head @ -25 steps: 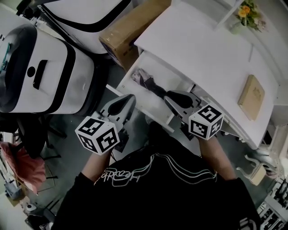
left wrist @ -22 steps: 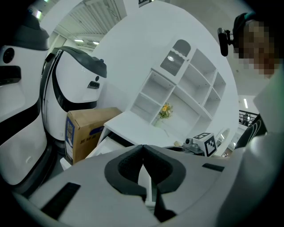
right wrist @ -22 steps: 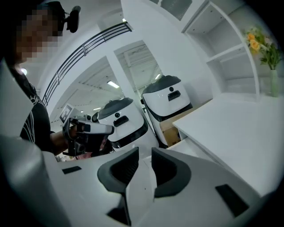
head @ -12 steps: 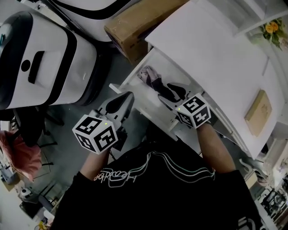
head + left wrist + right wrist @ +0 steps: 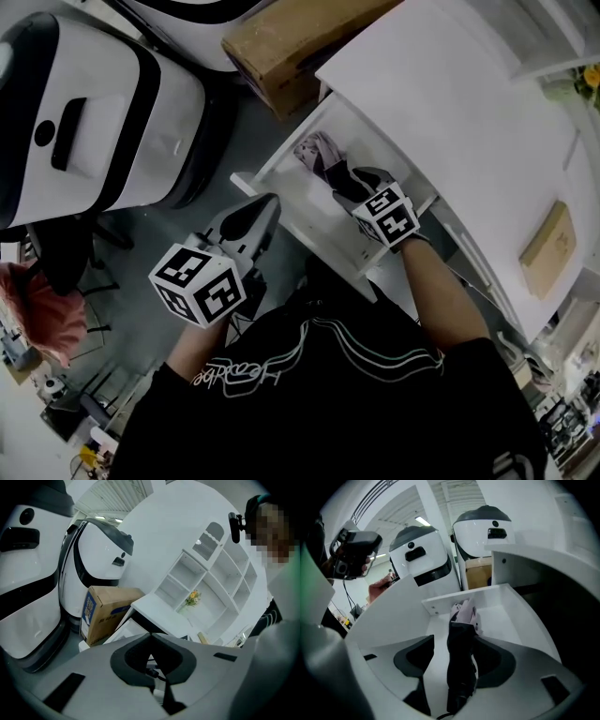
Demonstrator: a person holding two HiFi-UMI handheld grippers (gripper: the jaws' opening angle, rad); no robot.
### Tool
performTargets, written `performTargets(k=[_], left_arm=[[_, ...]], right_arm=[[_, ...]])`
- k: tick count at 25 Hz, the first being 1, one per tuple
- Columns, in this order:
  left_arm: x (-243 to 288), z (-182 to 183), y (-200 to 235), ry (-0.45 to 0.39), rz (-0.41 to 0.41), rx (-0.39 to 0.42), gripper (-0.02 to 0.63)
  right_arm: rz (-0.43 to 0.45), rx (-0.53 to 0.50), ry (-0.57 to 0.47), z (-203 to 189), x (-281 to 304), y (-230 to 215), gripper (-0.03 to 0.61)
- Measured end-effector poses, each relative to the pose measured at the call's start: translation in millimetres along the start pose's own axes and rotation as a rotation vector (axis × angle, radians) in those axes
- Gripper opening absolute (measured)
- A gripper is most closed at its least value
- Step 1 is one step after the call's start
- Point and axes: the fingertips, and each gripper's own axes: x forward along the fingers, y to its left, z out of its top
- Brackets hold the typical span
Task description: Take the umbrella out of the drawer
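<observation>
The white drawer (image 5: 302,221) stands pulled out from under the desk. Inside lies a folded dark umbrella (image 5: 322,157) with a pale pink end. My right gripper (image 5: 354,184) is down in the drawer, pointing steeply at it. In the right gripper view the umbrella (image 5: 461,663) runs lengthwise between the jaws of the right gripper (image 5: 454,641). These have just been opening and stand wide, with a gap on the left side. My left gripper (image 5: 255,217) hangs outside the drawer's front, shut and holding nothing; in its own view the left gripper (image 5: 151,635) shows its tips meeting.
A cardboard box (image 5: 281,47) sits on the floor beside the desk, next to large white-and-black machines (image 5: 94,122). The white desk top (image 5: 450,122) carries a tan book (image 5: 548,248). A shelf unit (image 5: 211,578) with flowers (image 5: 192,597) rises behind the desk.
My right gripper dropped from above the drawer front down into the drawer, and its jaws opened around the umbrella. The left gripper sank a little beside the drawer front.
</observation>
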Motion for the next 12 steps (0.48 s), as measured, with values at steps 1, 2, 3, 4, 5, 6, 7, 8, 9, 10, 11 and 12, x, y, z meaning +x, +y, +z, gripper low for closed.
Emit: performTargets(k=[1,2,3,4,5,6,7,8,9,10,11,12], left_arm=[[1.1,-1.2,1.9,0.003,0.003,-0.003,0.020],[2.3,-2.5,3.6,0.007,0.006,-0.005,0.020],[3.6,-3.5,5.4,0.012,0.008,-0.005,0.020],[4.9,-4.0,7.5,0.015,0.009,-0.007,0.020],[6.0,-3.6,9.7,0.015,0.010,-0.010,0.020],[7.0,-2.6,12.2,0.012,0.012,-0.015,0.020],[7.9,-1.7,14.6,0.007,0.013,-0.022,0.020],[8.7,-1.3,16.6,0.004,0.015,-0.029,0.020],[9.7,-1.5,18.1,0.003,0.015,-0.036,0.020],[10.7,-1.9,19.1,0.004,0.015,-0.040,0.020],[11.6,-2.2,19.7,0.005,0.016,-0.044,0.020],[12.4,-2.6,20.5,0.006,0.019,-0.046,0.020]], right_arm=[[-0.006,-0.002,0.020,-5.2,7.5,-3.6,0.242],[-0.011,-0.003,0.038,-9.9,14.3,-6.6,0.242],[-0.015,-0.004,0.054,-14.3,20.4,-9.1,0.242],[-0.020,-0.006,0.069,-18.3,26.0,-11.1,0.242],[-0.025,-0.010,0.085,-21.5,31.3,-13.0,0.242],[-0.029,-0.015,0.101,-24.1,36.6,-14.7,0.242],[-0.032,-0.019,0.117,-26.6,41.7,-16.3,0.242],[-0.033,-0.021,0.135,-29.5,46.7,-17.6,0.242],[-0.033,-0.021,0.152,-32.7,51.3,-18.7,0.242],[-0.031,-0.020,0.168,-35.4,55.4,-19.5,0.242],[-0.026,-0.018,0.180,-37.2,59.1,-19.8,0.244],[-0.020,-0.015,0.191,-38.3,62.6,-19.6,0.244]])
